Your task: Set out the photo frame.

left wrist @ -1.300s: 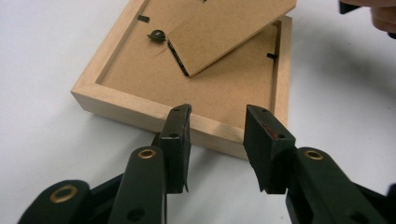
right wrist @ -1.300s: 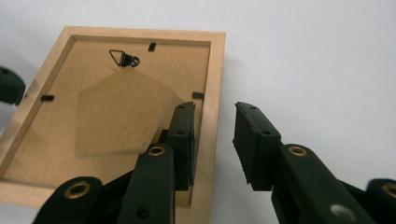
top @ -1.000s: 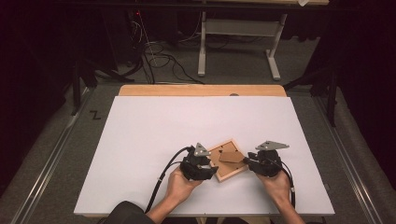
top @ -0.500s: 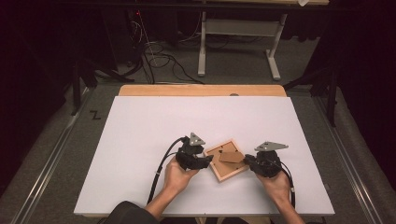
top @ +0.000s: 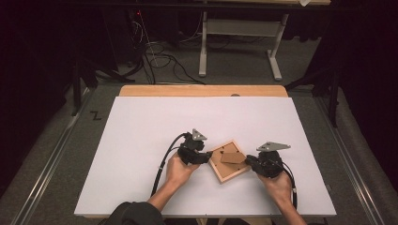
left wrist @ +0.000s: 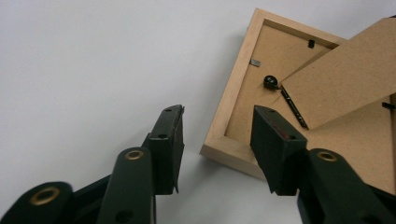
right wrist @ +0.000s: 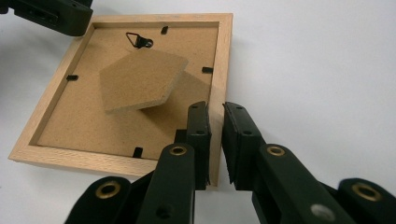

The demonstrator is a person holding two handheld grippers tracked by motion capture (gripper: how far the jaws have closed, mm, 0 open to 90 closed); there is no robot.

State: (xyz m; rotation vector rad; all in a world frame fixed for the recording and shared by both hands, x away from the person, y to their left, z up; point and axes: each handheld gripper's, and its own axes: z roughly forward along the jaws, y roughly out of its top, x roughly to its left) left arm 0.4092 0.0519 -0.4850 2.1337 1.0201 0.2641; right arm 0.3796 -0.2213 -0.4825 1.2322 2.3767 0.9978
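A dark room with cables on the floor surrounds your white tabletop (top: 141, 140); the face-down light wooden picture frame (top: 217, 169) with its brown fibreboard easel flap (right wrist: 140, 79) lies between your hands; your right gripper (right wrist: 215, 140) has clamped onto the frame's side rail, so it's now anchored; your left gripper (left wrist: 217, 140) has slid sideways to the near corner, jaws half-open and just narrowing, straddling it without pressing; the raised flap may block access to the black backing tabs (right wrist: 137, 151)
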